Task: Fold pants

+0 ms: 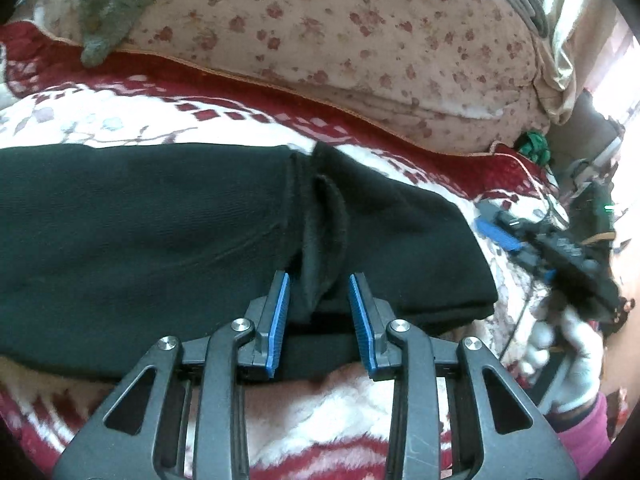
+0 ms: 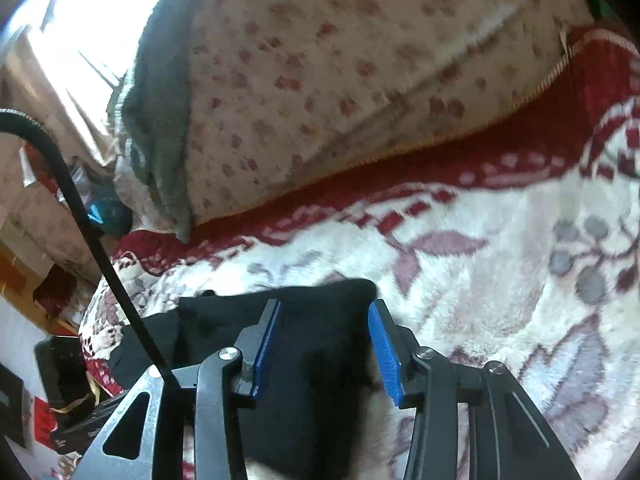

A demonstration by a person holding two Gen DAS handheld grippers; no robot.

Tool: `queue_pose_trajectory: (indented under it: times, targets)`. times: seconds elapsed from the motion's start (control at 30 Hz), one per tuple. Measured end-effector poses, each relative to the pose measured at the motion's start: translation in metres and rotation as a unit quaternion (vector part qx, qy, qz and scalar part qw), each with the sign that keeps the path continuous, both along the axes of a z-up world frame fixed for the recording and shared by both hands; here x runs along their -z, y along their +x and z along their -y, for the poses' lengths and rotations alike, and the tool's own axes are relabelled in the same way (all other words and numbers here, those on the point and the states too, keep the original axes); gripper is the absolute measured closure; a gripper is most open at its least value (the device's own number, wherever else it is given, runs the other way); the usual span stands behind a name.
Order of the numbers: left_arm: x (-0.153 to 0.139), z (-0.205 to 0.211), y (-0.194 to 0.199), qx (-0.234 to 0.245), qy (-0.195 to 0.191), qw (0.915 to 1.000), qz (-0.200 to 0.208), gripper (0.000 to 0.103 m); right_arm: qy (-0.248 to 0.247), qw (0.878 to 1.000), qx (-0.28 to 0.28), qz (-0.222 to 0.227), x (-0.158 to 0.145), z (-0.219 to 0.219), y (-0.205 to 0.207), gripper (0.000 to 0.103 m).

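Observation:
Black pants (image 1: 140, 232) lie folded across a red-and-white patterned blanket (image 1: 120, 116). In the left wrist view my left gripper (image 1: 318, 280) is open, its blue pads either side of a raised fold of the pants near their near edge. My right gripper (image 1: 500, 232) shows at the right of that view, blurred, held in a white-gloved hand (image 1: 568, 360). In the right wrist view my right gripper (image 2: 324, 308) is open over an end of the pants (image 2: 304, 360), with black cloth between and below the pads.
A floral cream quilt (image 1: 360, 40) is piled behind the blanket, with a grey knitted garment (image 1: 108, 4) on it. A black cable (image 2: 80, 208) crosses the left of the right wrist view. Clutter and a bright window (image 2: 80, 32) lie beyond the bed's edge.

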State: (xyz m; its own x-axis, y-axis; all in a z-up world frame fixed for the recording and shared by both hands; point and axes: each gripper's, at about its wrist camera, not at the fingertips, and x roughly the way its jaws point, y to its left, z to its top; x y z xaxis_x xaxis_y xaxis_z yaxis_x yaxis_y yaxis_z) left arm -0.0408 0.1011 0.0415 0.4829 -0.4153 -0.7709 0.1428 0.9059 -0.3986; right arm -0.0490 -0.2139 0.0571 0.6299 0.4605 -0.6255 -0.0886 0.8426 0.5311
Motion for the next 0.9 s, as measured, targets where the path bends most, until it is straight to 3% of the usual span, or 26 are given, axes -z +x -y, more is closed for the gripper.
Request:
queue_pose_trajectory:
  times: [0.2,0.37,0.47,0.63,0.7,0.77,0.9]
  targets:
    - [-0.016,-0.026,-0.017,-0.047,0.031,0.9981,0.023,0.071,0.034,0.996,-0.073,0.034,-0.031,-0.044,-0.007,0.053]
    - [-0.028,-0.052,-0.029,-0.089,0.059,0.9933,0.043,0.071,0.031,0.991,-0.125,0.021,-0.030,-0.101,-0.003,0.052]
    - [-0.033,-0.069,-0.037,-0.106,0.071,0.9905,0.051,0.071,0.004,0.987,-0.158,0.020,-0.025,-0.137,0.001,0.051]
    - [-0.034,-0.103,-0.047,-0.141,0.054,0.9875,0.045,0.071,0.004,0.977,-0.212,0.009,-0.015,-0.184,0.012,0.049]
    - [-0.032,-0.123,-0.054,-0.171,0.030,0.9842,0.035,0.064,-0.009,0.970,-0.243,0.011,-0.015,-0.211,0.019,0.044]
    - [-0.030,-0.143,-0.063,-0.210,0.010,0.9770,0.036,0.046,-0.011,0.962,-0.272,0.015,-0.014,-0.230,0.024,0.042]
    - [-0.026,-0.174,-0.074,-0.263,-0.013,0.9640,0.037,0.046,-0.026,0.939,-0.341,0.027,-0.011,-0.286,0.038,0.041]
